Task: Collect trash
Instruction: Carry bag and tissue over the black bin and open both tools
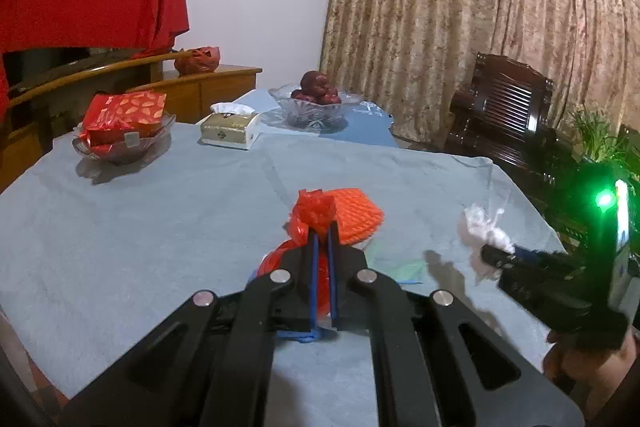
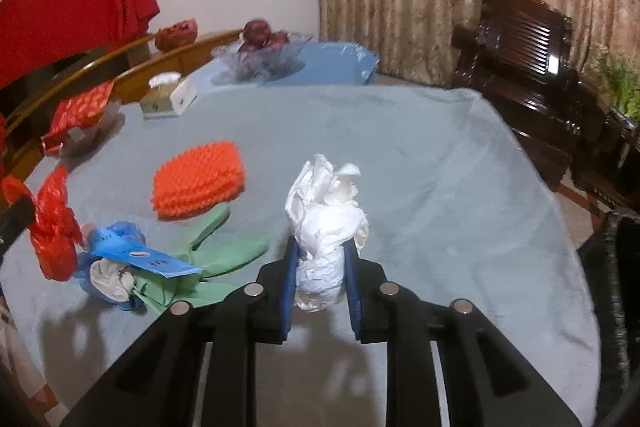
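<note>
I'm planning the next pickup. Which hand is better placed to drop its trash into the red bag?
The right gripper: it is clamped on the white tissue wad, while the left gripper is shut on the red plastic bag.

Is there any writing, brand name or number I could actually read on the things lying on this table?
None can be read.
Blue paper slip: dark handwritten marks, too blurred to read.
Tissue box: a small emblem on its front, too small to read.
Red packets in the glass dish: pattern only, no legible words.
</note>
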`<action>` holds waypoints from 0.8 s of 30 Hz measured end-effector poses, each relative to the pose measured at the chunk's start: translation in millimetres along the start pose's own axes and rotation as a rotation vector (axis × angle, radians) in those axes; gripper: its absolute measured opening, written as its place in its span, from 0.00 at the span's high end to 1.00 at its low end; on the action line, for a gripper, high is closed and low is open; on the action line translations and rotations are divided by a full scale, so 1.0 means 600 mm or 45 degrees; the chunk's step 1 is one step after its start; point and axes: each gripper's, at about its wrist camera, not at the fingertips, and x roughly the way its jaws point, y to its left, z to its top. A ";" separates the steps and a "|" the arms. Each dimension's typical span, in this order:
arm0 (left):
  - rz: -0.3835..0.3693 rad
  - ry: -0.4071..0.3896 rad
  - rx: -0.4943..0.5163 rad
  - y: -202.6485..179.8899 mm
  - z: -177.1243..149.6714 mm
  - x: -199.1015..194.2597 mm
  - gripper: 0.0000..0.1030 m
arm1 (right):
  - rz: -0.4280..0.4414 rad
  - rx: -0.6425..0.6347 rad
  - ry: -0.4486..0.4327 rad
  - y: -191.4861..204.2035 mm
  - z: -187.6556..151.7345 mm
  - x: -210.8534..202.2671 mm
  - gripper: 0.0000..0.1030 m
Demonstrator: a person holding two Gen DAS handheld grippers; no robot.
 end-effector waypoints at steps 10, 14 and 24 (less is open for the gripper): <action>-0.087 0.008 0.053 -0.112 -0.005 -0.044 0.97 | -0.021 0.034 -0.113 -0.120 0.002 -0.134 0.79; -0.134 0.012 0.063 -0.164 -0.007 -0.056 0.97 | -0.058 0.042 -0.140 -0.177 0.000 -0.176 0.79; -0.273 0.037 0.123 -0.319 -0.024 -0.067 0.97 | -0.215 0.127 -0.177 -0.342 -0.024 -0.261 0.79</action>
